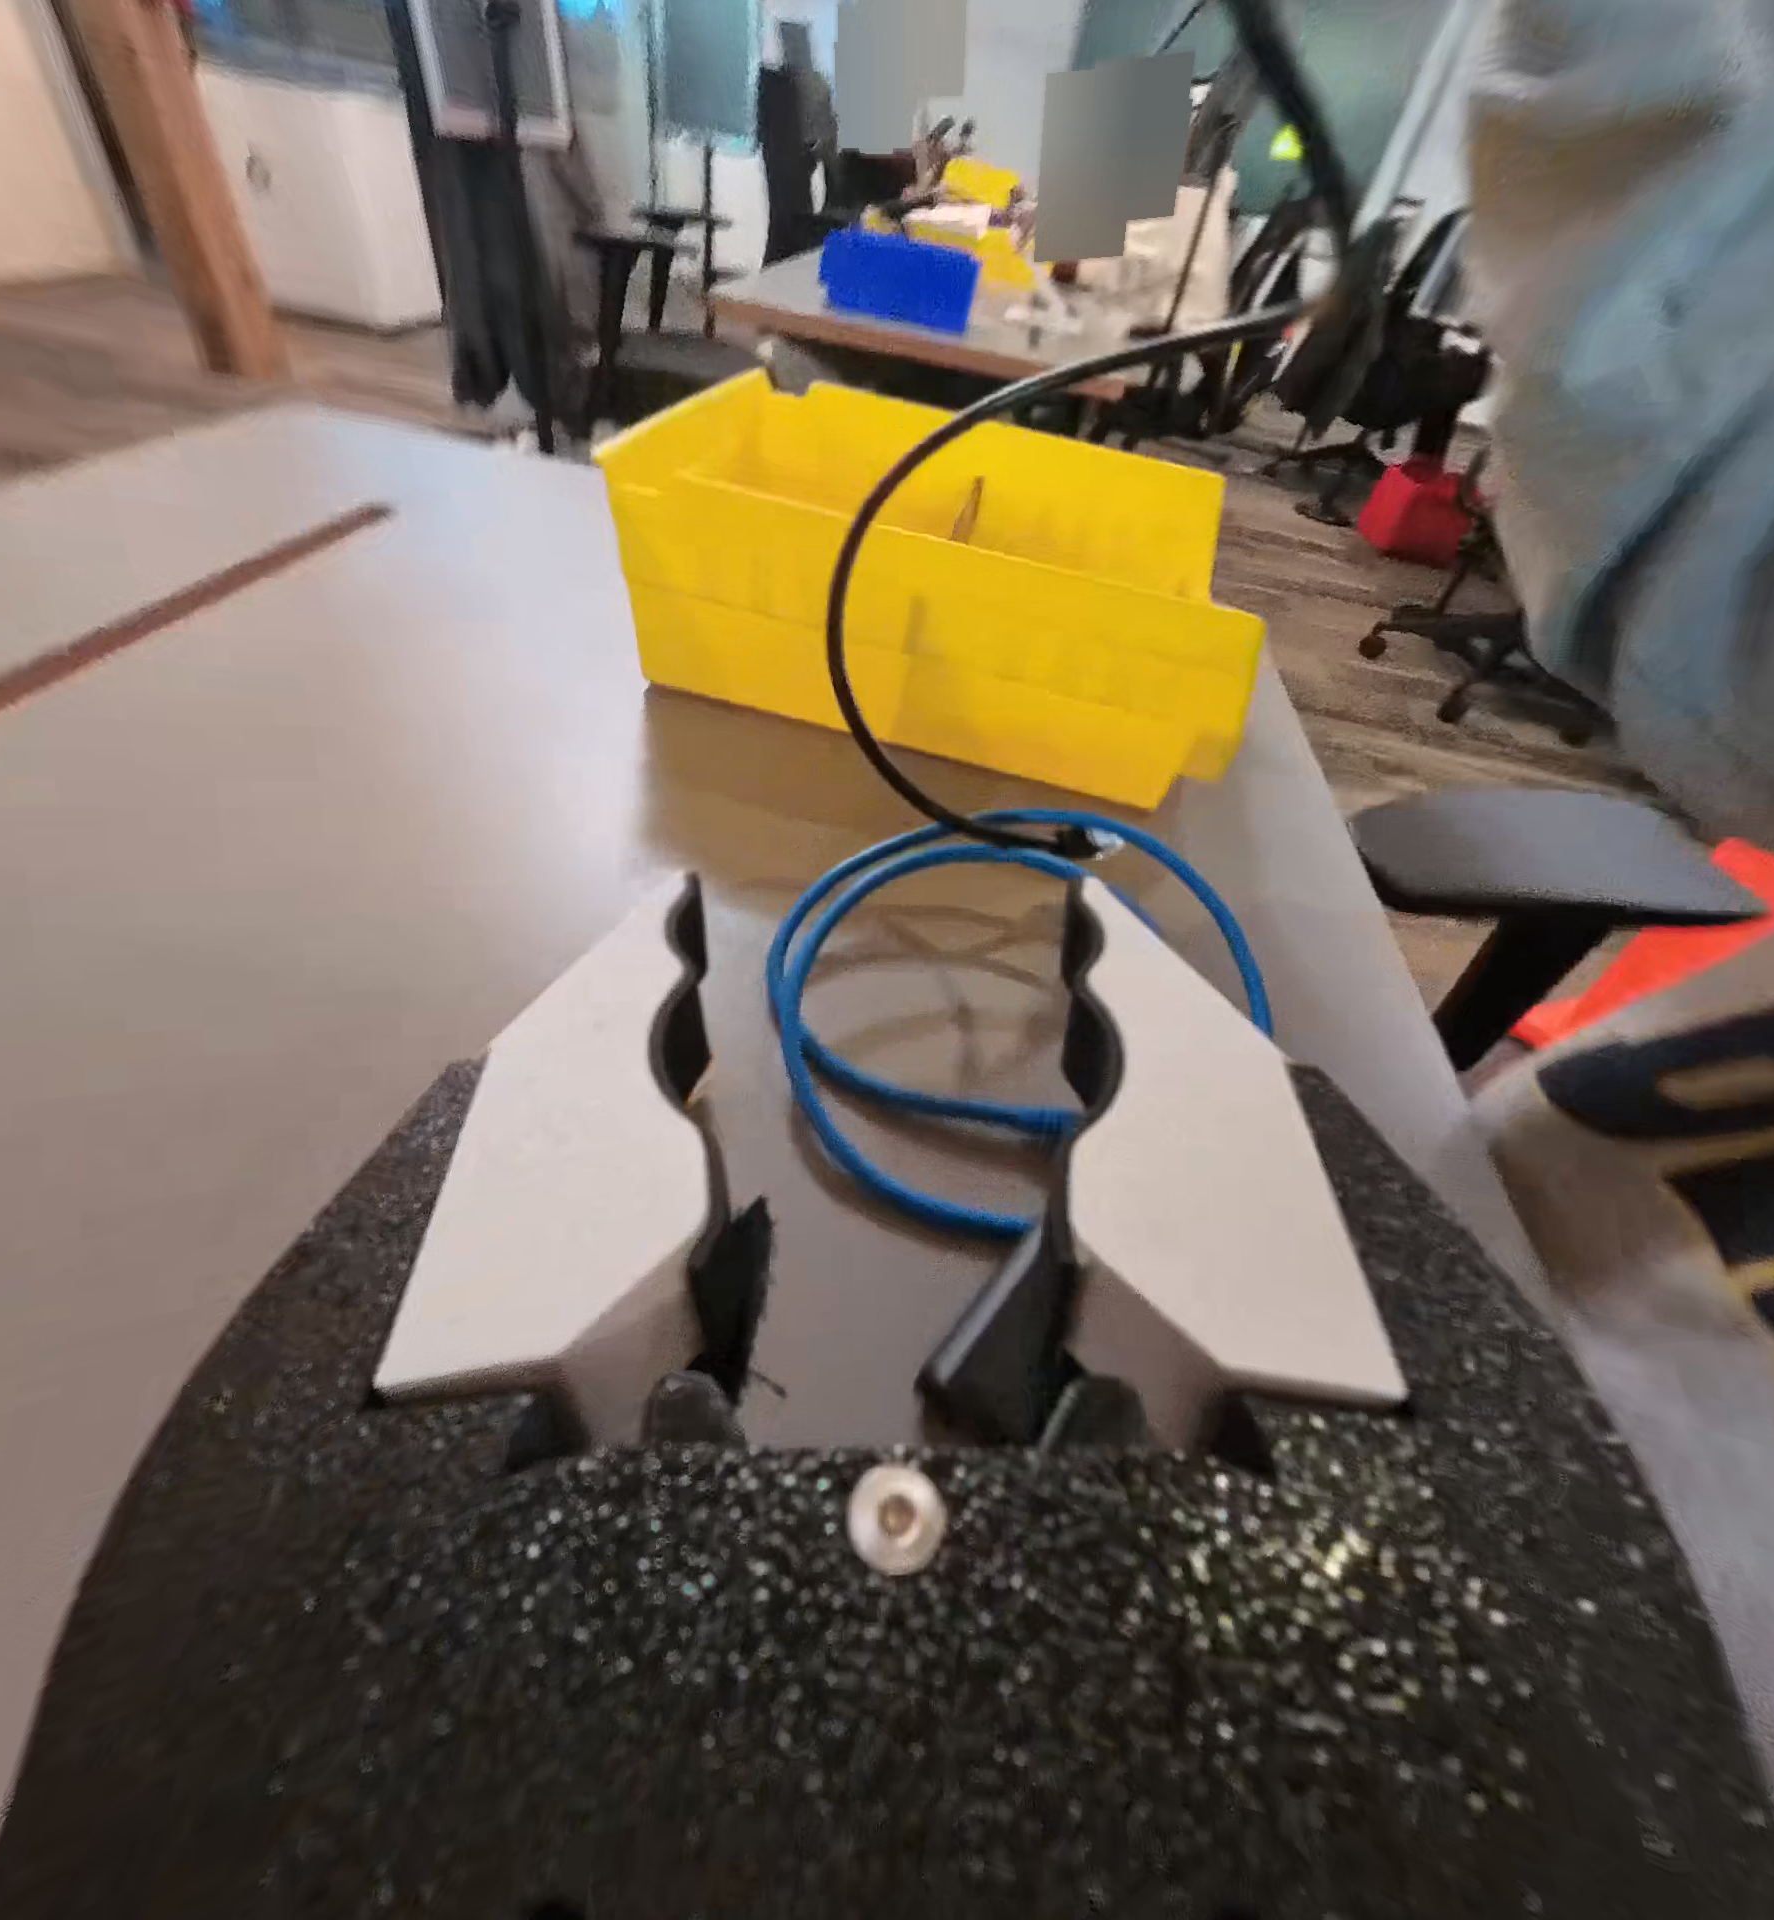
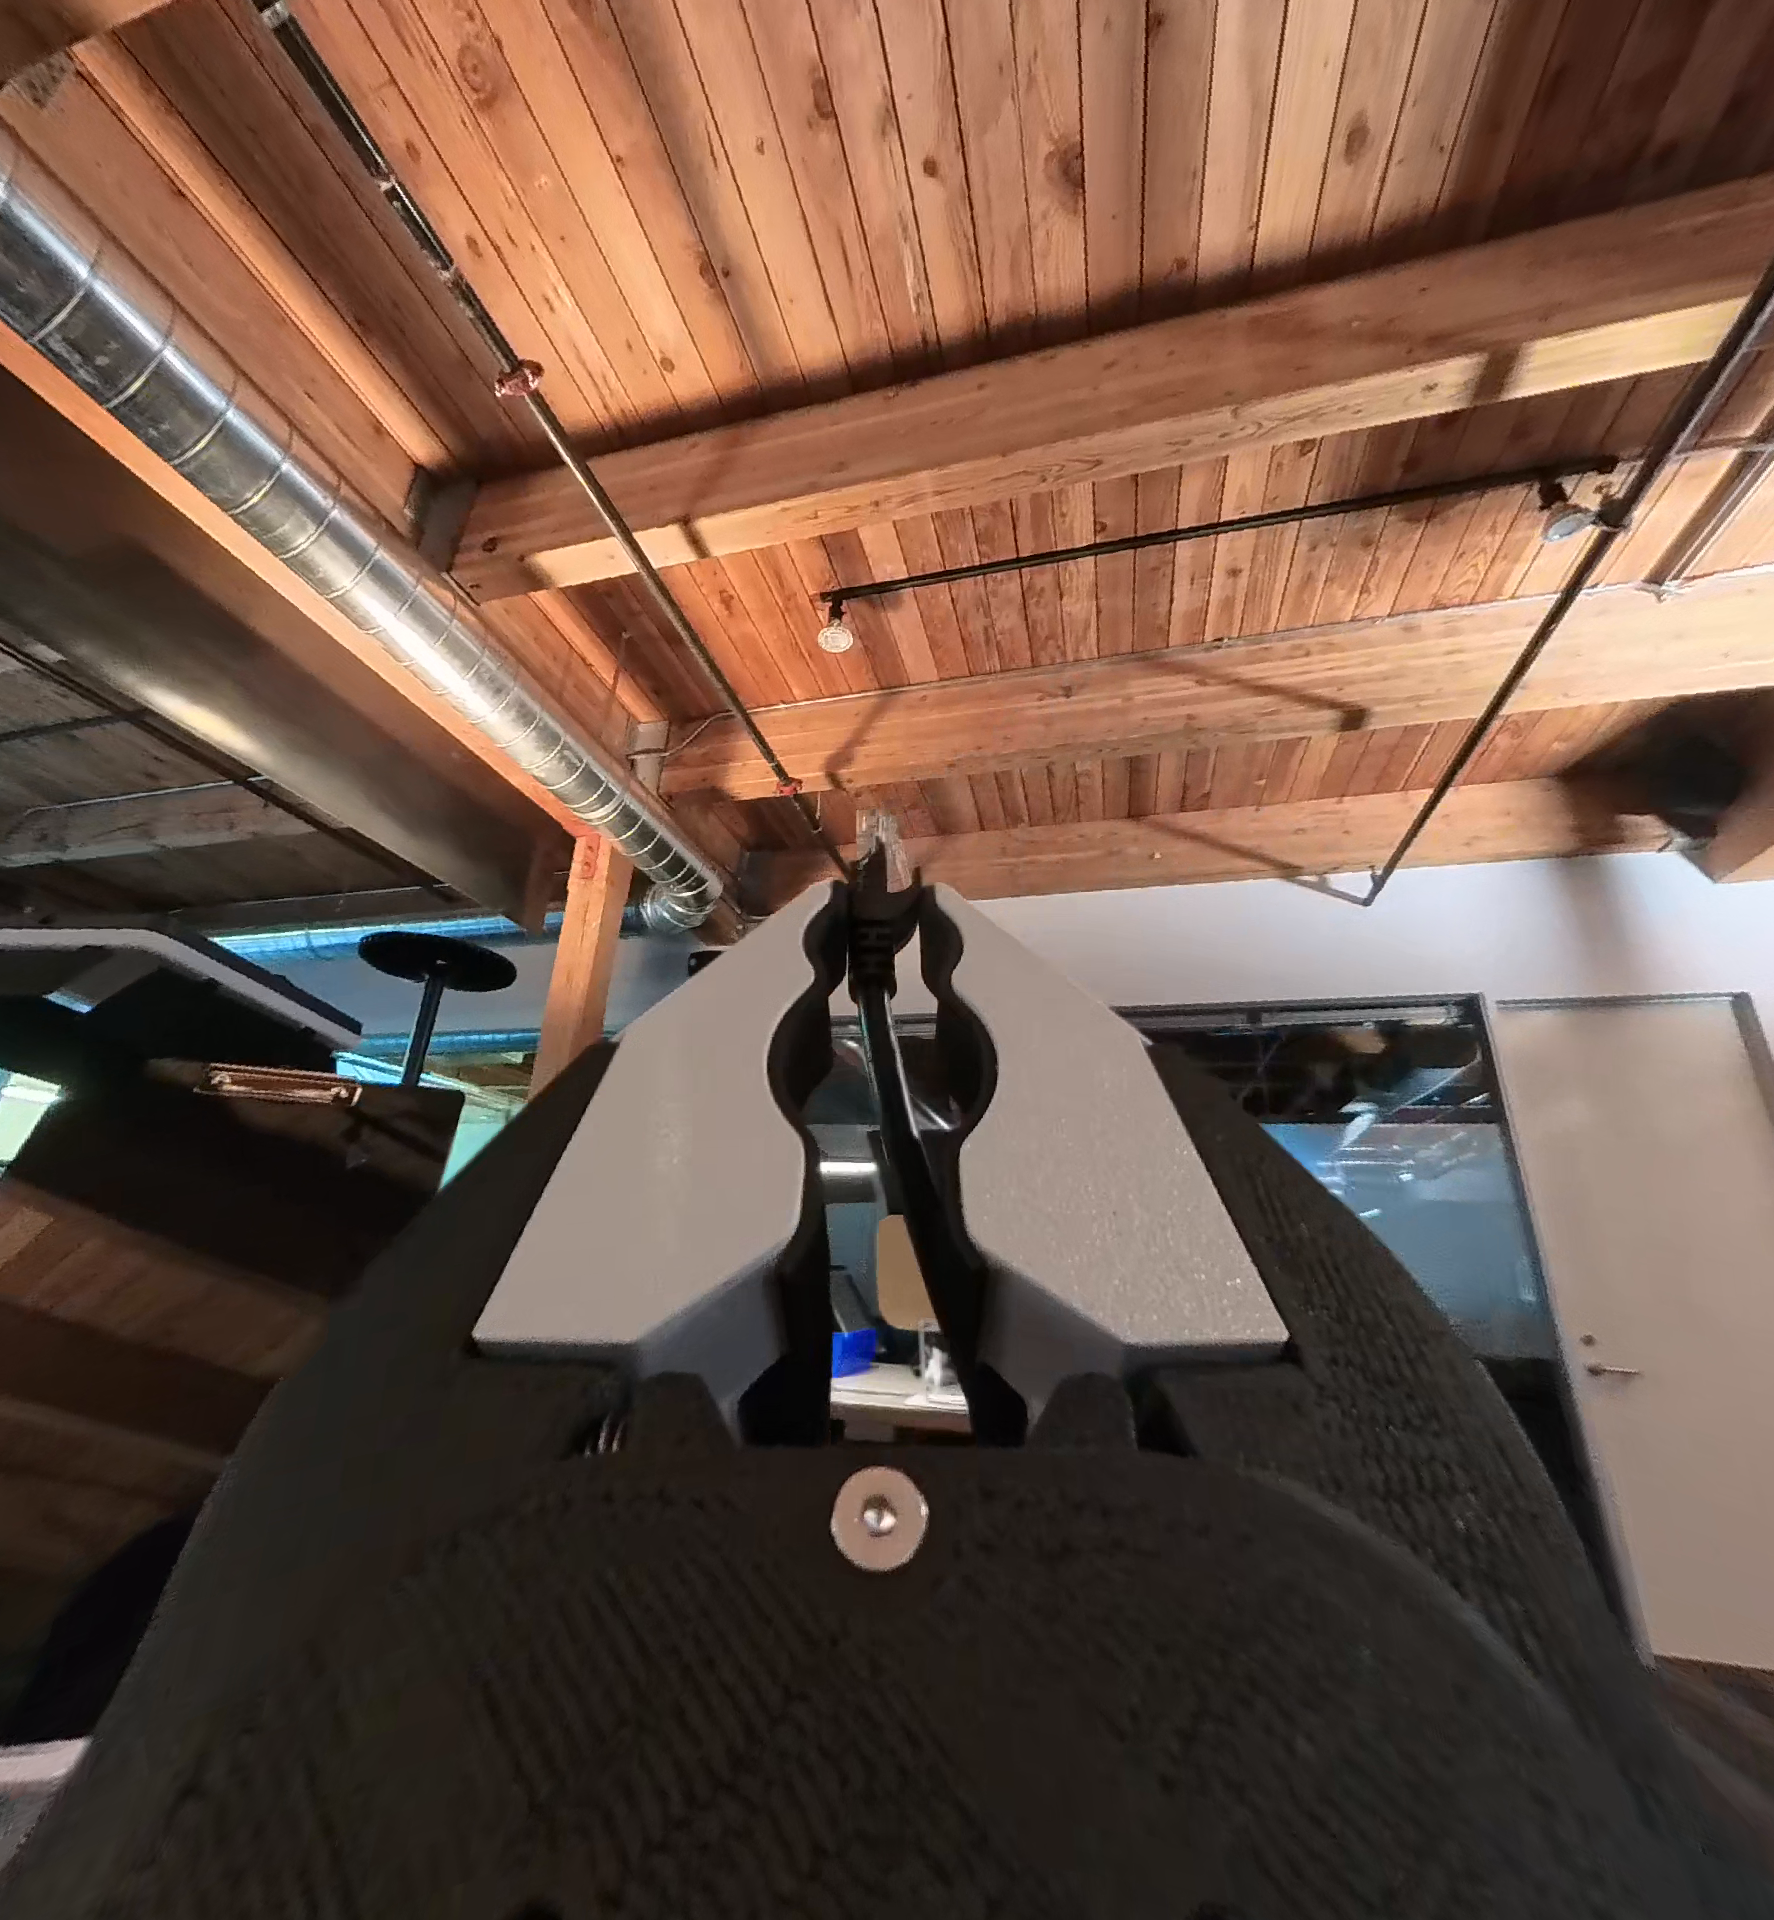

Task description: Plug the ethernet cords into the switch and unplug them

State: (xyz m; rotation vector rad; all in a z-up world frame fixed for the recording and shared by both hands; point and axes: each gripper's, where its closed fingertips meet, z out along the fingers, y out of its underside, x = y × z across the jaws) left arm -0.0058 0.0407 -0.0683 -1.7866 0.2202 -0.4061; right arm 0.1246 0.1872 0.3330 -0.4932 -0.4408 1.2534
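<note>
In the left wrist view, the left gripper (image 1: pixel 883 914) stands wide apart over the table (image 1: pixel 291 831), holding nothing. The blue cord (image 1: pixel 810 1039) lies coiled flat between and just beyond its fingers; the black cord (image 1: pixel 847 613) arcs upward from the coil's far edge, in front of the yellow bin (image 1: pixel 1049 644).

In the right wrist view, the right gripper (image 2: pixel 878 899) is pinched narrow on the black cord's plug (image 2: pixel 878 847) — clear tip jutting past the fingertips toward the wooden ceiling (image 2: pixel 966 312), long axis along the fingers.
</note>
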